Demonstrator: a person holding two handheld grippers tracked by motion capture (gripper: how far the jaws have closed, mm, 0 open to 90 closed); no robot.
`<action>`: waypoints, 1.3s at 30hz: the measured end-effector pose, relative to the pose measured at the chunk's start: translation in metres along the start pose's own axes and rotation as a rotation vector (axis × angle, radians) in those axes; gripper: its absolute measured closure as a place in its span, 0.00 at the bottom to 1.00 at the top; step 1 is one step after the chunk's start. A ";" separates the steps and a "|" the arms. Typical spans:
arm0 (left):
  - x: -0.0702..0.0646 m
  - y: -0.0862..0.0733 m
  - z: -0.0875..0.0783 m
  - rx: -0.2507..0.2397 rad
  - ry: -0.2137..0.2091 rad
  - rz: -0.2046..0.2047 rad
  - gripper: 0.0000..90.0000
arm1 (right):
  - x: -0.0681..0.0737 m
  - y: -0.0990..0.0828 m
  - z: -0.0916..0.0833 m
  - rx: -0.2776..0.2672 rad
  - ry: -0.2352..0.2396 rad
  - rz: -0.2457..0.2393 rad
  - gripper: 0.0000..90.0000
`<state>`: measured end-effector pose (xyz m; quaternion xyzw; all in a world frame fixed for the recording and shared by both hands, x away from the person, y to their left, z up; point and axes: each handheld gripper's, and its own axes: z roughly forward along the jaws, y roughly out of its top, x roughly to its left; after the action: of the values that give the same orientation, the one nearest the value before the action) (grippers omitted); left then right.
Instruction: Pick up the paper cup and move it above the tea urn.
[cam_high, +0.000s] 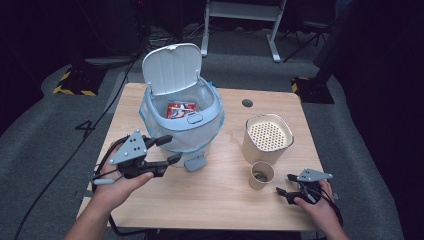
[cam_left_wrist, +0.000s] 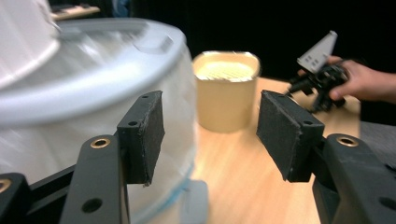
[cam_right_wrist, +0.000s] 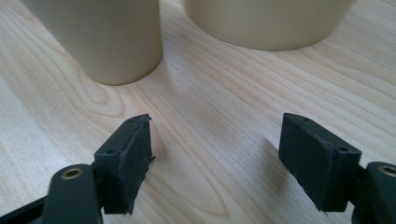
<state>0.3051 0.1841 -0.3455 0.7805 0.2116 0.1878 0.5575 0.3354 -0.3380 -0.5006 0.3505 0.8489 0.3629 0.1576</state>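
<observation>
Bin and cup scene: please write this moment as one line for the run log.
left gripper: open, beside bin | right gripper: open, empty, near paper cup | bin lid: up | red packet: inside bin

Pale-blue lidded bin (cam_high: 182, 117) — lid up, bag-lined, table's far-left.

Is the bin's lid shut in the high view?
No: the white lid stands raised at the back of the bin, and a red packet shows inside.
</observation>
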 end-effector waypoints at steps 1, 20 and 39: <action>0.000 0.000 0.000 0.000 0.000 0.000 0.46 | 0.000 0.000 0.000 0.000 0.000 0.000 0.29; -0.015 -0.092 0.034 0.226 -0.012 -0.020 0.45 | 0.015 0.008 -0.004 -0.044 0.059 -0.029 0.24; -0.006 -0.142 0.060 0.388 0.034 -0.206 0.44 | 0.029 0.021 0.004 -0.160 0.133 0.012 0.20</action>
<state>0.3147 0.1748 -0.4992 0.8441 0.3317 0.0989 0.4096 0.3274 -0.3055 -0.4880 0.3169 0.8238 0.4527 0.1264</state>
